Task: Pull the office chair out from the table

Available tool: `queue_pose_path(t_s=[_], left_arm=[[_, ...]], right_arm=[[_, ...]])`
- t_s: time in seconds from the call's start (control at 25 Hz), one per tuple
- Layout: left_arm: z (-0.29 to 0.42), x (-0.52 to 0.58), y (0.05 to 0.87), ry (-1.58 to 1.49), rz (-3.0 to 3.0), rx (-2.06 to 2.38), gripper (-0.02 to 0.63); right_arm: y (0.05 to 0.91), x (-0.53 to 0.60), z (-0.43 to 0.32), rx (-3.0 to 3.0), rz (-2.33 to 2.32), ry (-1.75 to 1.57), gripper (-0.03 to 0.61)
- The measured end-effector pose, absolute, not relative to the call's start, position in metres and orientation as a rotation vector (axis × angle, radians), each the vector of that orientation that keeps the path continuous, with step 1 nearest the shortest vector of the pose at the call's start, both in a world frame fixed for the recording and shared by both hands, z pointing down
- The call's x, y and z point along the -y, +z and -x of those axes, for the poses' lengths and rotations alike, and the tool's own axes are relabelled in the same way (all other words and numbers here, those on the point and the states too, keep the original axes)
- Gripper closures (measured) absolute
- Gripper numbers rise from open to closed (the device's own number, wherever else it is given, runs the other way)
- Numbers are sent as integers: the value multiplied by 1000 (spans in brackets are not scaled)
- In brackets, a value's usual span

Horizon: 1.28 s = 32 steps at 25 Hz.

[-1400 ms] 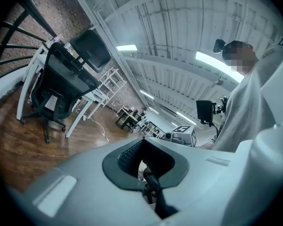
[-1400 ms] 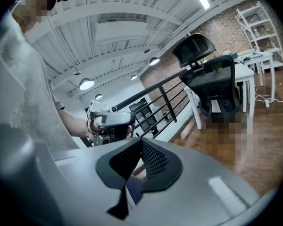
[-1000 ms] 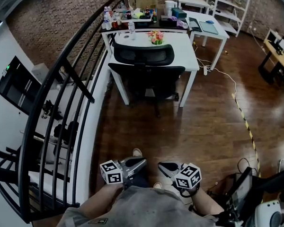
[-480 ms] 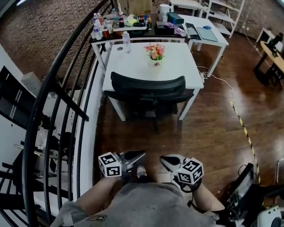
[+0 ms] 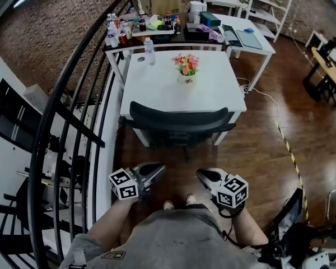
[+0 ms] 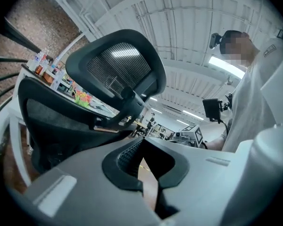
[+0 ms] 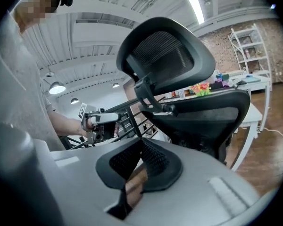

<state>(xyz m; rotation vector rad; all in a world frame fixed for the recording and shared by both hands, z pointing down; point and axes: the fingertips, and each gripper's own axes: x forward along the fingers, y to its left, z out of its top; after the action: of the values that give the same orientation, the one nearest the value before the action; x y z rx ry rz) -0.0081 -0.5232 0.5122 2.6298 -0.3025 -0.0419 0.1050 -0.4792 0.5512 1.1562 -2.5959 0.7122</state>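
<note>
A black mesh office chair (image 5: 178, 121) stands tucked against the near edge of a white table (image 5: 157, 88); its headrest and backrest loom ahead in the left gripper view (image 6: 115, 74) and the right gripper view (image 7: 167, 60). My left gripper (image 5: 154, 170) hovers short of the chair's left side, shut and empty. My right gripper (image 5: 204, 176) is level with it on the other side, also shut with nothing between its jaws. Neither touches the chair.
A black curved stair railing (image 5: 73, 111) runs down the left side. On the table sits a pot of flowers (image 5: 186, 66) and a bottle (image 5: 149, 49). A cluttered side table (image 5: 157, 29) stands behind, with white desks (image 5: 249, 35) at right. Tape and a cable (image 5: 288, 144) cross the wood floor.
The person has walked towards the table: chair and table appear nearer and lower in the head view. Both grippers came forward with the body and have spread slightly apart, still shut.
</note>
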Motion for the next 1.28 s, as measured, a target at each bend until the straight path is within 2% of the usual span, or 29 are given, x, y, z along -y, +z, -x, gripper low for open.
queue_pose_path(t_s=[0.28,0.48,0.52,0.6,0.68,0.8,0.84,0.92,1.04,1.28], left_arm=[[46,604,479,85,-2868,626,612],[89,661,438,214,-3001,867,573],[93,672,433,248,-3026,886,550],[96,689,427,342,-3077,885,508],[92,702,424,433,-3114,837,441],[78,713,427,538,-3143,671,341],[73,715,428,567,-3151,610,312],[63,717,431,620,-3168,486,277],[45,711,428,642,-3192,277,253],[4,696,424,641,-3191,5,245]], right_arm=[[511,537,-172,2530,-1309,446,571],[475,573,-233,2443,-1438,249,557],[467,581,-243,2425,-1450,205,541],[454,595,-253,2398,-1445,129,469],[444,608,-254,2390,-1401,61,441],[438,625,-244,2402,-1268,-16,350],[437,628,-242,2404,-1222,-28,350],[438,631,-242,2414,-1127,-24,312],[437,627,-229,2482,-930,23,258],[436,636,-186,2545,-729,5,238]])
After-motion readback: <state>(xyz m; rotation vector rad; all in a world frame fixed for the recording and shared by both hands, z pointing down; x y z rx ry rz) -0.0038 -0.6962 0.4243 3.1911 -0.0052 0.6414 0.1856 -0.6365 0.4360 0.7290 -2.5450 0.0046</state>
